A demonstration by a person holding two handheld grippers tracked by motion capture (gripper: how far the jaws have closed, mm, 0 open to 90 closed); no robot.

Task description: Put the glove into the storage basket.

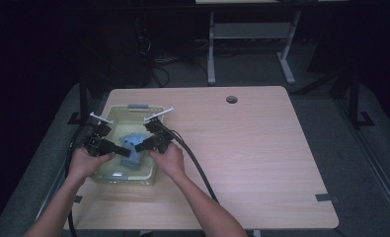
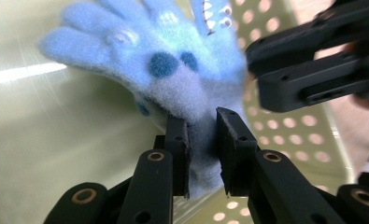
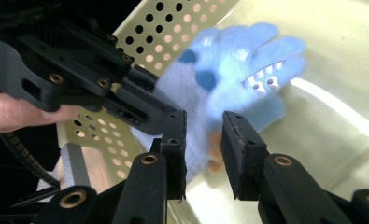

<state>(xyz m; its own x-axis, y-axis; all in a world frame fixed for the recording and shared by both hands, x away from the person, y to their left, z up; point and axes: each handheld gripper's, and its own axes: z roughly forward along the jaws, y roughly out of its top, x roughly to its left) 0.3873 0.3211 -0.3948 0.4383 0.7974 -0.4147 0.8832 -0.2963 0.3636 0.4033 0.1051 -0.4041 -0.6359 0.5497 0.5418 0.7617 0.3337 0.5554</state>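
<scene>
Black jaws of my left gripper (image 2: pixel 202 140) sit clamped on the cuff of a blue glove (image 2: pixel 173 70), the fuzzy cloth pinched flat between the two pads. Its fingers fan out past the jaws toward the pale wall of the basket (image 2: pixel 42 154), and dark blue spots mark its middle.

From my right gripper (image 3: pixel 204 140) the same glove (image 3: pixel 233 74) lies just beyond the jaw tips. Those jaws stand narrowly apart; part of the cuff lies in the gap, but the pads do not press on it. My left gripper comes in from the left there, its jaws on the glove's near edge, with a hand (image 3: pixel 14 112) behind it and the basket's holed wall (image 3: pixel 173 28) beyond.

From above, the basket (image 1: pixel 114 112) rests at the near left of the table (image 1: pixel 252 158). Both grippers point down into it, left gripper (image 1: pixel 118 149) and right gripper (image 1: pixel 142 145) close together, with the glove (image 1: pixel 132 144) between them inside the basket. My hands (image 1: pixel 86 160) hold the grippers from the near side, and black cables (image 1: pixel 197 163) trail off the right one across the table.
</scene>
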